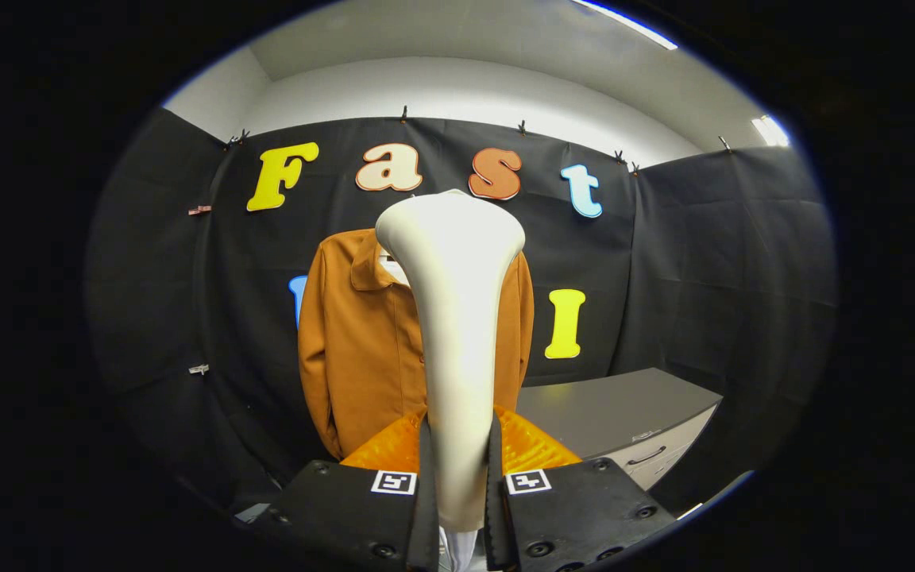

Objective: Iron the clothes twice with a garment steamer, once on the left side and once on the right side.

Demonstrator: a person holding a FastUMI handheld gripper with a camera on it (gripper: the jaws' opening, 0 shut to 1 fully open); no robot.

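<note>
Claw (458, 477) clenched on upright steamer (454, 318) handle, head raised w/ brown shirt (358, 342) just beyond.

Grey cabinet (624, 413) with drawer handle, beside hanging shirt (354, 342).

Booth wall (704, 262): black cloth, creased, hung in panels across the back and both sides, held along its top edge by small clips (521, 126). Two further clips on the left panel. Upper wall (457, 91): plain white, above the cloth. Ceiling (442, 32): white, with a strip light (624, 22) and a second light (771, 129) at right. Cabinet (624, 413): grey top, pale drawer front with a dark handle (646, 456), against the right cloth panel.
</note>
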